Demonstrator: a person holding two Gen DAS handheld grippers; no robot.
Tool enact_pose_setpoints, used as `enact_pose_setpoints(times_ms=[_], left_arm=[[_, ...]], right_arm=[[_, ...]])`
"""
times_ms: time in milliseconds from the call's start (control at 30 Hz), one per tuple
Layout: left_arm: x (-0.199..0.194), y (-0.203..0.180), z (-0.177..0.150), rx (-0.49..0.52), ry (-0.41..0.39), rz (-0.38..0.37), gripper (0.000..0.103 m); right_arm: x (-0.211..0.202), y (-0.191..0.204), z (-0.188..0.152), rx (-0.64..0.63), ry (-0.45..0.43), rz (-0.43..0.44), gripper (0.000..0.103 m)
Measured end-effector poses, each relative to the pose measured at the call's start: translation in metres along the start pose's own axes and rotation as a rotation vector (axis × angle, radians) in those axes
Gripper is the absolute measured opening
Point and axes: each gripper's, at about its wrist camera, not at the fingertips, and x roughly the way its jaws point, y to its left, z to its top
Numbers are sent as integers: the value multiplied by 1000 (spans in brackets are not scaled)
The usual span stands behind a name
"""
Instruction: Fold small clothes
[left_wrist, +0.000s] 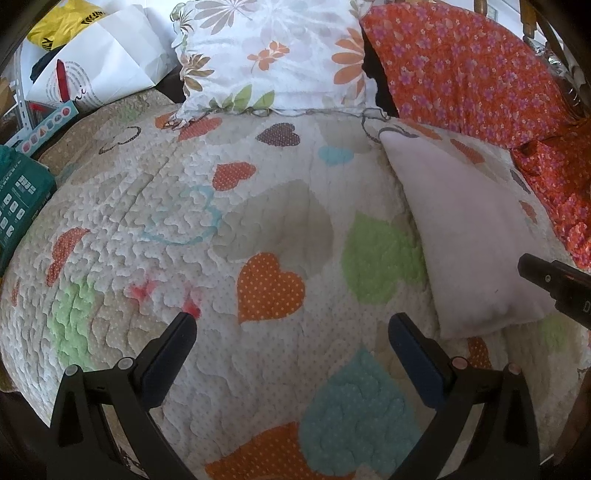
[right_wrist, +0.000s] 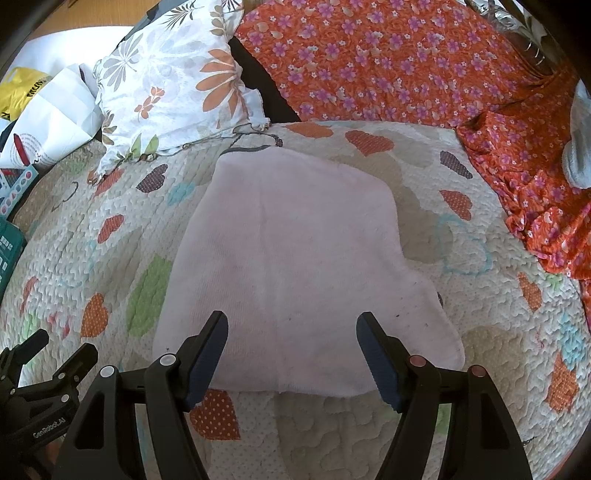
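A pale pink knitted garment (right_wrist: 295, 258) lies flat on the heart-patterned quilt (right_wrist: 461, 369), folded into a compact shape with one flap sticking out at the lower right. My right gripper (right_wrist: 291, 325) hangs open over its near edge, nothing between the fingers. In the left wrist view the same pink garment (left_wrist: 469, 236) lies at the right. My left gripper (left_wrist: 291, 325) is open over bare quilt (left_wrist: 147, 206), to the left of the garment. A finger of the right gripper (left_wrist: 554, 284) shows at that view's right edge.
A floral white pillow (right_wrist: 173, 88) and an orange flowered cloth (right_wrist: 406, 62) lie at the back of the bed. White and yellow bags (left_wrist: 92, 55) and a green box (left_wrist: 22, 195) stand at the left. Something grey (right_wrist: 578, 147) rests on the orange cloth at the right.
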Motion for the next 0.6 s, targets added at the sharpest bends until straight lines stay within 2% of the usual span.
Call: enact_pose_setpoints(times_ms=[600], left_arm=[[2,0,0,-8,16,-11,103]], right_arm=[[1,1,-1,-7,6,3,78]])
